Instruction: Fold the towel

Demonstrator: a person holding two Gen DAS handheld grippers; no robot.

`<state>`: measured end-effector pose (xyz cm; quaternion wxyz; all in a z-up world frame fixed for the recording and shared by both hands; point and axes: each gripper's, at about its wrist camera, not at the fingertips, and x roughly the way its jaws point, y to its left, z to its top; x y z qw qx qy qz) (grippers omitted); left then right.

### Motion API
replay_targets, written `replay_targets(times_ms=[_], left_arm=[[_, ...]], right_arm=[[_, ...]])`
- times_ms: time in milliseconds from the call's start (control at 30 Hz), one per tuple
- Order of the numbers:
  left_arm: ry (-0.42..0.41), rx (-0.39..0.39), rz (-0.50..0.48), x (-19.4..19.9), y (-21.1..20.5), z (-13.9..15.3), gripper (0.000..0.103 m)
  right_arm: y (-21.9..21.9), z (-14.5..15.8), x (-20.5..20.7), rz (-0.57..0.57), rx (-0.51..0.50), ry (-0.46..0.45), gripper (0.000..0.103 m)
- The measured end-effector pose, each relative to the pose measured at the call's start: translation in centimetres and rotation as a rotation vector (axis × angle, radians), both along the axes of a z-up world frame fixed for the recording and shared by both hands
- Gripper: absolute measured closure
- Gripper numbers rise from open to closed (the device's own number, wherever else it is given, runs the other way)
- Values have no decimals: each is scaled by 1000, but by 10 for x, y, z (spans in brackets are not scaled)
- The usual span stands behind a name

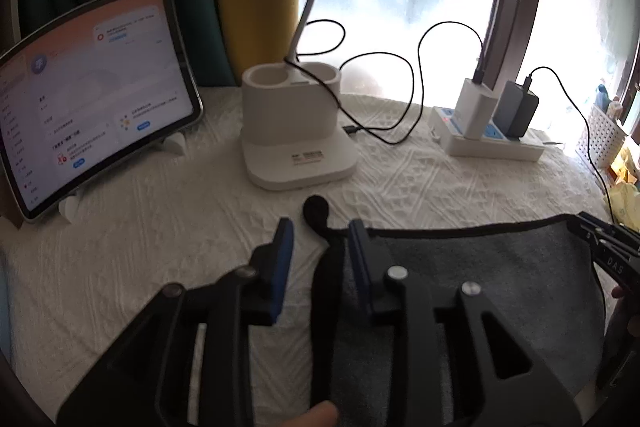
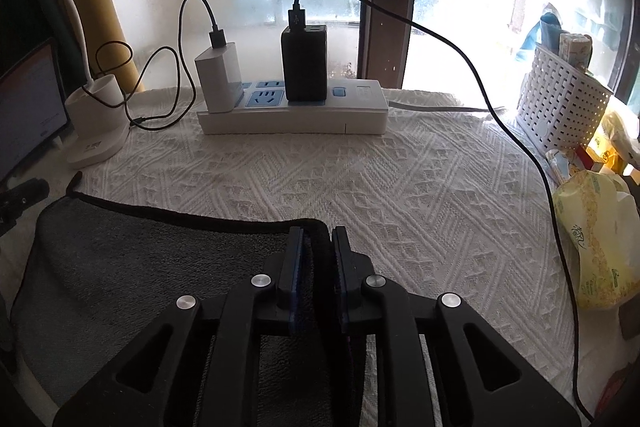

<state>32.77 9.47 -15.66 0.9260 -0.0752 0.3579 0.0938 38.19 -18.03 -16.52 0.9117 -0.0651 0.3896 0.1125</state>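
A dark grey towel (image 1: 472, 267) with black edging lies on the white textured cloth; it also shows in the right wrist view (image 2: 132, 259). My left gripper (image 1: 320, 239) is open, its fingers astride the towel's far left corner, where a black hanging loop (image 1: 316, 211) sticks out. My right gripper (image 2: 316, 247) is shut on the towel's far right corner, the dark edge pinched between its blue pads. The right gripper shows at the right edge of the left wrist view (image 1: 608, 247).
A tablet (image 1: 92, 99) on a stand is at the left. A white lamp base (image 1: 296, 131) stands behind the towel. A power strip (image 2: 292, 111) with chargers and black cables lies at the back. A white basket (image 2: 560, 99) and a yellow tissue pack (image 2: 596, 239) are at the right.
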Motion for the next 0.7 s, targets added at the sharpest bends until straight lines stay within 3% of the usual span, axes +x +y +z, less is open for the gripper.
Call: replay_targets(times_ms=[67, 133, 267, 467, 700], left_arm=[[-8, 2, -3, -5, -1, 4, 53], [-16, 0, -3, -9, -2, 8, 48], [-37, -4, -6, -20, -4, 15, 26], [-63, -7, -13, -38, -7, 25, 17], [-80, -8, -32, -62, -11, 35, 15]], right_arm=[[-1, 3, -2, -5, 2, -12, 69], [-3, 6, -4, -11, -3, -23, 62], [-5, 14, -12, -26, -11, -46, 47], [-4, 27, -29, -20, -8, -67, 39], [-4, 39, -55, -20, -1, -84, 38]])
